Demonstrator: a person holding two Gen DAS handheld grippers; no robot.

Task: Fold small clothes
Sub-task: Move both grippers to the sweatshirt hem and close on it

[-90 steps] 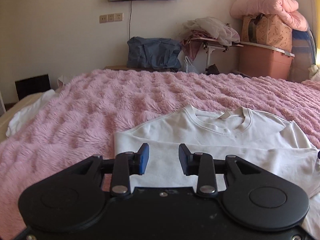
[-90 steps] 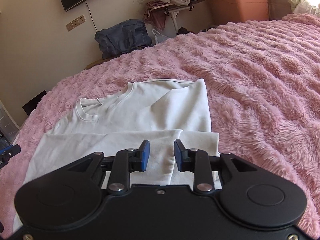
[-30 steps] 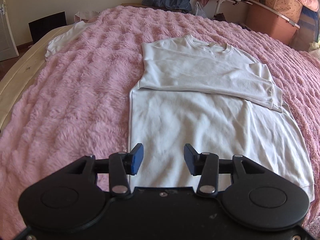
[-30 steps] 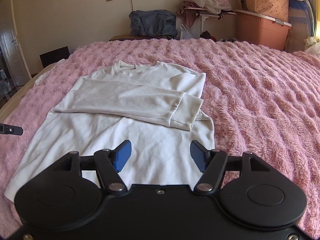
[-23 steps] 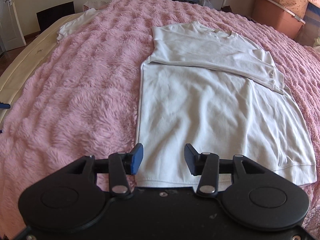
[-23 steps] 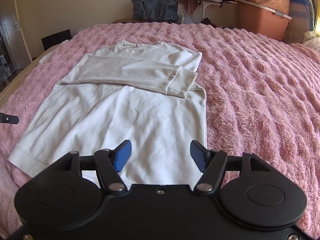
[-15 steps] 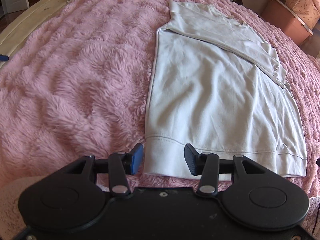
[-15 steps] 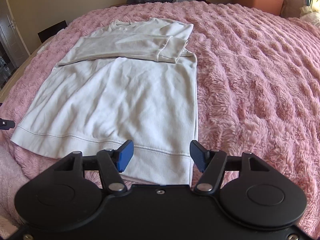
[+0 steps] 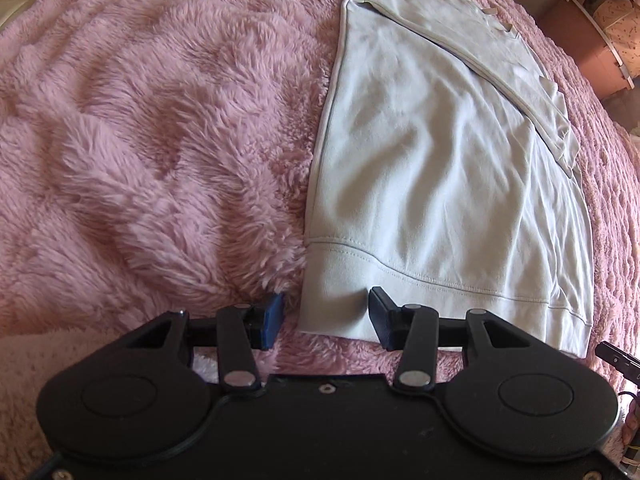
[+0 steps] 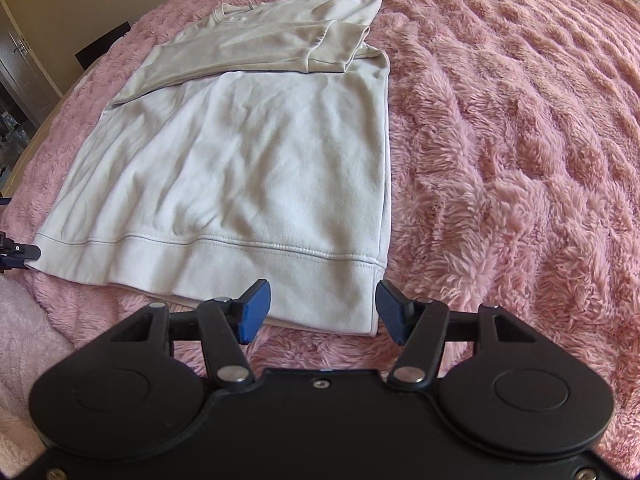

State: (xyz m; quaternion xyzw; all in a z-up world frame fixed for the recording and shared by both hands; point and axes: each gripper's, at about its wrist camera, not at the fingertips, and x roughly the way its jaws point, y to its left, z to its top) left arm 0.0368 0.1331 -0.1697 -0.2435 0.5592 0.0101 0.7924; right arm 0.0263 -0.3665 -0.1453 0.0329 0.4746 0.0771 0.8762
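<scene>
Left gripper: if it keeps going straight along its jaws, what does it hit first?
Most likely the near-left hem corner of the white sweatshirt. The left gripper has open jaws straddling that corner, with the pink fuzzy blanket right under it. Depth is unclear.

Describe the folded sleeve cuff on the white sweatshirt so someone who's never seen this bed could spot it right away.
A fluffy pink blanket covers the bed, and a white long-sleeved sweatshirt lies flat on it. Its sleeves are folded across the chest, below the collar. The ribbed sleeve cuff ends that band near the sweatshirt's right edge in the right wrist view, far from the wide ribbed hem.
</scene>
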